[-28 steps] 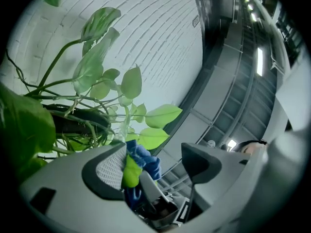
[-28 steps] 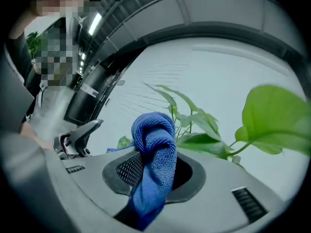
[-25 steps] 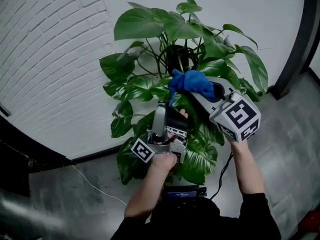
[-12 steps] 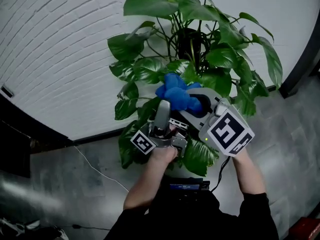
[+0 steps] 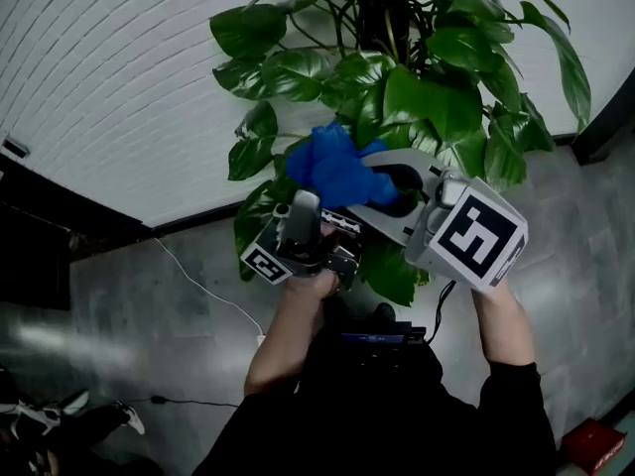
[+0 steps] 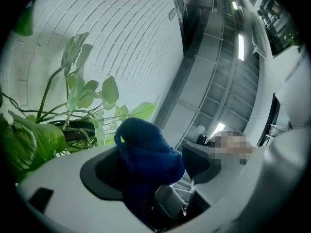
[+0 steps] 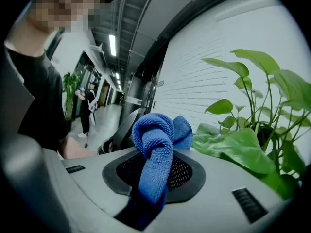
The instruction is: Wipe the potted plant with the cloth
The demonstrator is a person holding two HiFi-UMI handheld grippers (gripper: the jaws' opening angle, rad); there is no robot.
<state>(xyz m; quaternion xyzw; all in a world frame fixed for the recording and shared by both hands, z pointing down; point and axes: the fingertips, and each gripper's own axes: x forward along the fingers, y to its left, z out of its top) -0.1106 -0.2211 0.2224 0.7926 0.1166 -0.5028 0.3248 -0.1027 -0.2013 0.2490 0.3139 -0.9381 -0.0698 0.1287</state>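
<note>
The potted plant (image 5: 417,77) has broad green leaves and stands against the white brick wall; its dark pot (image 5: 382,8) shows among the stems. My right gripper (image 5: 362,181) is shut on a bunched blue cloth (image 5: 332,172), which rests against the near lower leaves. In the right gripper view the cloth (image 7: 158,144) bulges up out of the closed jaws, with the leaves (image 7: 243,149) just to the right. My left gripper (image 5: 319,218) sits right under the cloth, pointing up, its jaws spread and nothing seen between them. Its view looks up at the cloth (image 6: 146,149).
The white brick wall (image 5: 119,77) runs behind the plant. A thin cable (image 5: 198,291) lies on the grey floor (image 5: 149,365). A dark post (image 5: 605,117) stands at the right, a red box (image 5: 593,444) at the lower right. A person (image 7: 88,106) stands far down the corridor.
The right gripper has carried the cloth from the middle of the plant down and to the left, onto the near leaves. The left gripper has shifted left with it and stays under it.
</note>
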